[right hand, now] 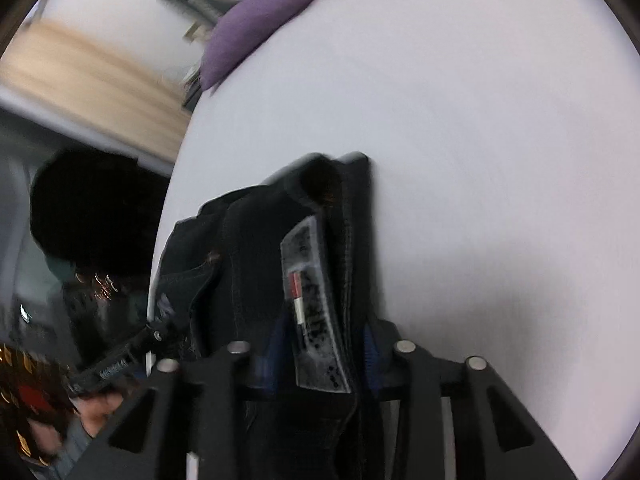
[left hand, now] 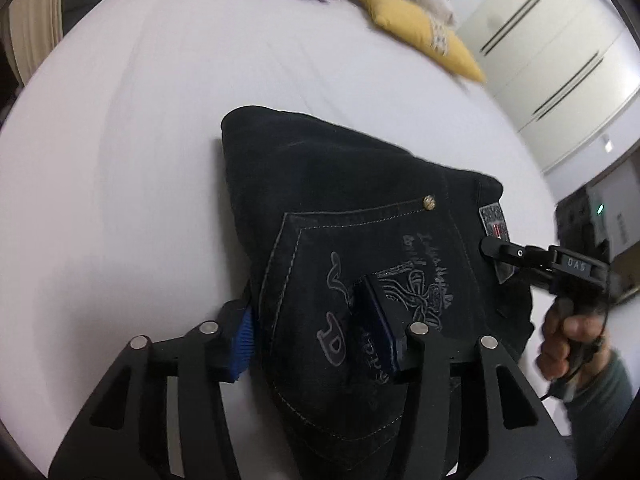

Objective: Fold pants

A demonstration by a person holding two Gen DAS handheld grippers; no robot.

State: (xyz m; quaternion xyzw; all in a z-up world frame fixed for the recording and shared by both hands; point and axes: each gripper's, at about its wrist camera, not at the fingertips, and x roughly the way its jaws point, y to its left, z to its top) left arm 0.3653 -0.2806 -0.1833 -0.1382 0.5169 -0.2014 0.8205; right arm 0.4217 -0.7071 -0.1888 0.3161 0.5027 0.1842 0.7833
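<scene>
Where pants [left hand: 360, 216] lie, white bed [left hand: 120, 160], cupboards [left hand: 560, 52]

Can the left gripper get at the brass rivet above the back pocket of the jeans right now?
Probably yes. The rivet lies bare on top of the folded black jeans, ahead of the left gripper, with nothing covering it. The right gripper sits off to the side by the waistband patch.
</scene>
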